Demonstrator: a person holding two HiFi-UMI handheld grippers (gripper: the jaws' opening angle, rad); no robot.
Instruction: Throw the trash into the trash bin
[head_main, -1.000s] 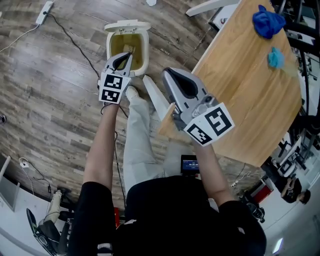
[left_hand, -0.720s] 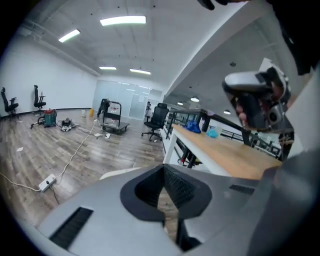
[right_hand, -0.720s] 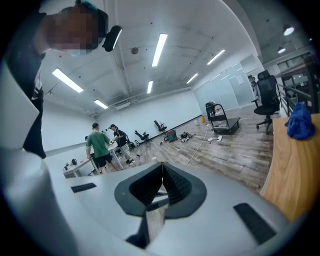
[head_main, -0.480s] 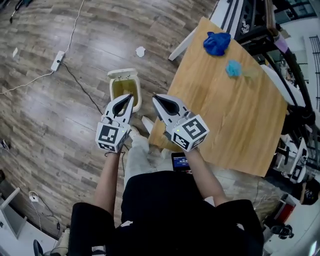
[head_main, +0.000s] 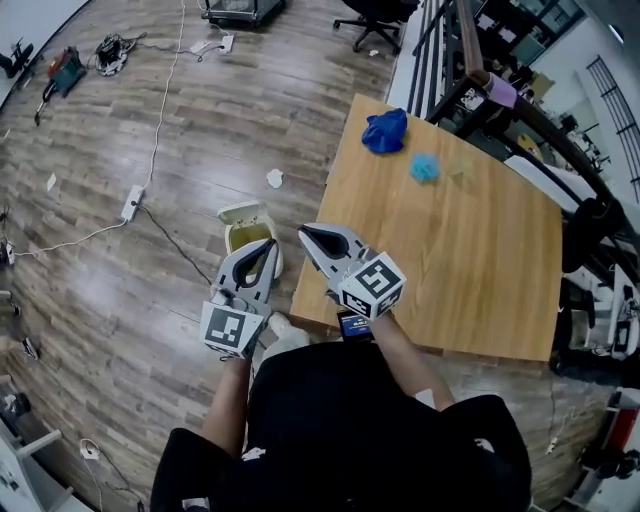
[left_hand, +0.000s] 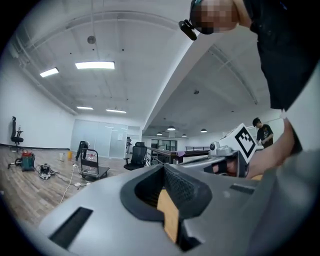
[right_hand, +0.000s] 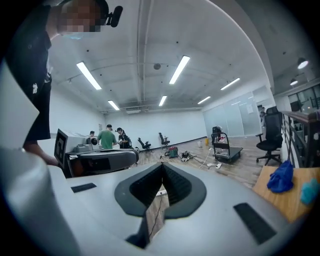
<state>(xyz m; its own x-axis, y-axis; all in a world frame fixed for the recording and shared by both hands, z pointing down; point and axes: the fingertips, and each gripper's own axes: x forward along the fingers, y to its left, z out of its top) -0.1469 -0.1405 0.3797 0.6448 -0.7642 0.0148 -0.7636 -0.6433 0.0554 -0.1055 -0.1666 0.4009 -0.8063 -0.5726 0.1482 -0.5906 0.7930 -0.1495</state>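
A cream trash bin (head_main: 243, 237) stands on the wood floor with its lid flipped open, just off the near left corner of the wooden table (head_main: 470, 260). Both grippers hang side by side above it, pointing level. My left gripper (head_main: 268, 245) (left_hand: 164, 167) is shut with nothing between its jaws. My right gripper (head_main: 303, 232) (right_hand: 162, 176) is also shut and empty. A crumpled blue piece of trash (head_main: 385, 131) (right_hand: 281, 176) and a smaller teal one (head_main: 425, 168) (right_hand: 309, 191) lie on the table's far side. A white scrap (head_main: 274, 178) lies on the floor beyond the bin.
A power strip (head_main: 131, 203) and cables trail over the floor at left. An office chair (head_main: 365, 15) and a metal railing (head_main: 470, 60) stand behind the table. A wheeled cart (left_hand: 92, 167) is far off. People (right_hand: 106, 136) stand in the distance.
Both grippers have risen from just over the bin's opening to well above it, the left one the most. The bin now looks smaller and farther. Both jaws stayed shut.
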